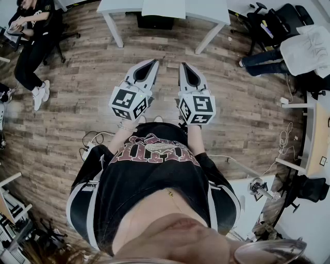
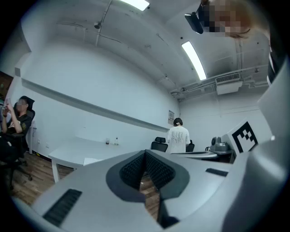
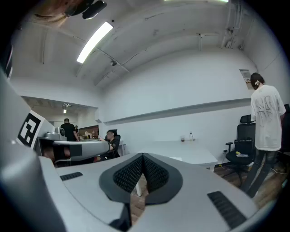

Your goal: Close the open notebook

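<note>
- The person's black printed T-shirt fills the bottom of the head view, right under the camera. Both forearms reach forward from the waist.
- The wooden floor spreads under everything, with loose cables lying on it just beside the person's left side.
- A white table stands ahead at the top edge of the head view, well apart from both grippers.
- The left gripper is held out level in front of the body, and its marker cube sits just above the wrist. Its nose leans slightly toward the other gripper. In its own view the ribbed pads meet at the tip, with only floor showing in the slit behind them (nothing is gripped).
- The right gripper lies just beside it and almost parallel, tipped a touch downward. Its jaws are likewise pressed together on nothing, and its cube faces the camera.
- A seated person is at the upper left, and a black office chair at the upper right.
- A standing person in a white shirt is at the right edge of the right gripper view.
- On the far table in the right gripper view stand a small cup and bottle; their contents are too small to tell.
- The notebook shows in none of the three views.
</note>
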